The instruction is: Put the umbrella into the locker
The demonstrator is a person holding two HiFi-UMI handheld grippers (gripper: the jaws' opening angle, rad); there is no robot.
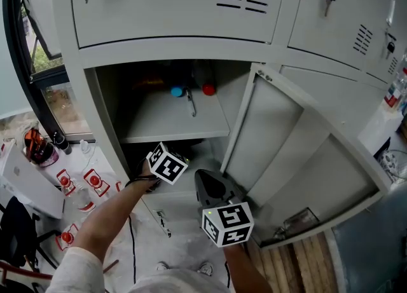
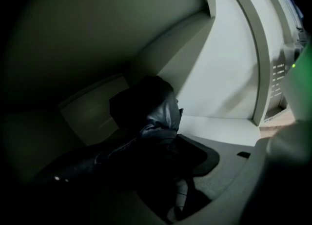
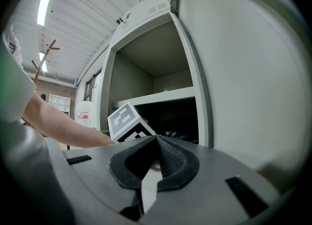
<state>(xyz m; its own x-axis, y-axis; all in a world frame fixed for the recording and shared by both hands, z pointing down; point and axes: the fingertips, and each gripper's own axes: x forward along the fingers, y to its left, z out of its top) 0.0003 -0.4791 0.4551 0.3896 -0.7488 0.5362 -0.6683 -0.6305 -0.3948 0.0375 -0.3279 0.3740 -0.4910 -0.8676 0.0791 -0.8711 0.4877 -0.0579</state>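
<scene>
Your left gripper (image 2: pixel 158 170) grips the dark folded umbrella (image 2: pixel 157 114), already inside the locker's (image 1: pixel 95 104) lower compartment at centre frame. Your right gripper (image 3: pixel 155 143) waits outside, closed and empty. Next, likely: lower it to rest, then release.
</scene>
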